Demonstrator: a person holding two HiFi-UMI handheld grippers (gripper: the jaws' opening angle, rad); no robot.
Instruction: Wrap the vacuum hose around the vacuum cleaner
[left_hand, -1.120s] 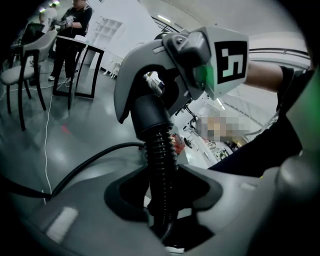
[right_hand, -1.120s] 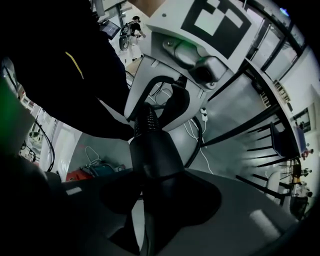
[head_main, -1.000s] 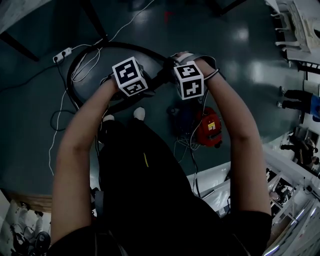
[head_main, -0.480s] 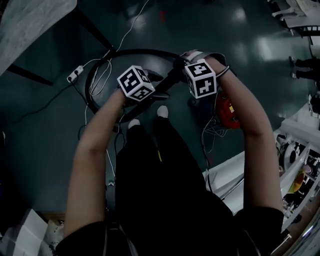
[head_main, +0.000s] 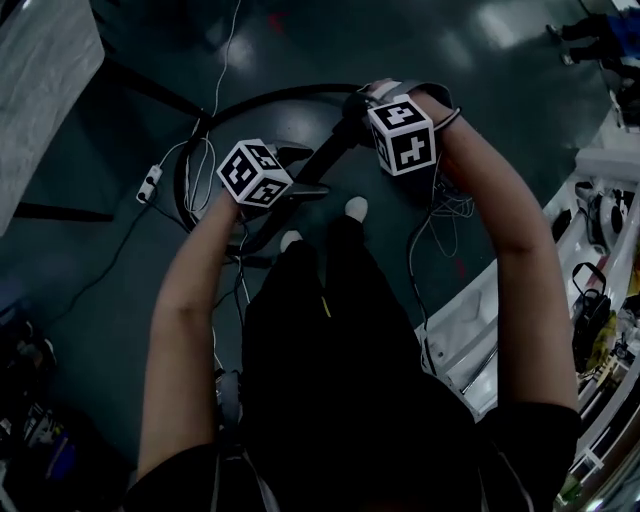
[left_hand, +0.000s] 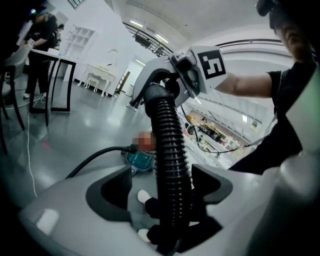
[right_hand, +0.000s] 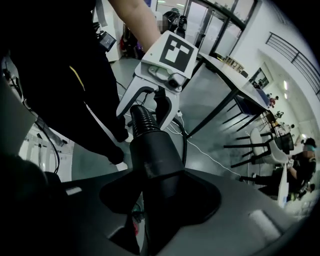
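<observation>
- The left gripper (left_hand: 162, 189) has its fingers (left_hand: 107, 195) released. They have just been opening, and the ribbed black vacuum hose (left_hand: 170, 150) runs up between them without being pinched. Clear space shows on the hose's left side; whether it brushes the right finger cannot be told.
- Directly under those fingers, behind the hose, are the person's white shoe toes (left_hand: 144, 196).
- The right gripper (right_hand: 160, 187) has its fingers clenched on the hose's smooth black cuff (right_hand: 155, 160). The ribbed section begins just past its fingertips.
- The two grippers are near each other on the same stretch of hose, the left one straddling it just beyond the right one's fingers.
- Beyond the left fingers, a little to their left, the teal vacuum cleaner (left_hand: 140, 161) sits on the glossy dark floor (head_main: 330, 40). A black line enters its left side; whether this is hose or cord cannot be told.
- In the head view the hose leaves the right fingers and sweeps in a wide arc beyond both grippers, curving round to the left of the left fingers.
- Left of that arc, well apart from either set of fingers, lies a white power strip (head_main: 152, 182). A thin white cable (head_main: 225, 60) trails away across the floor.
</observation>
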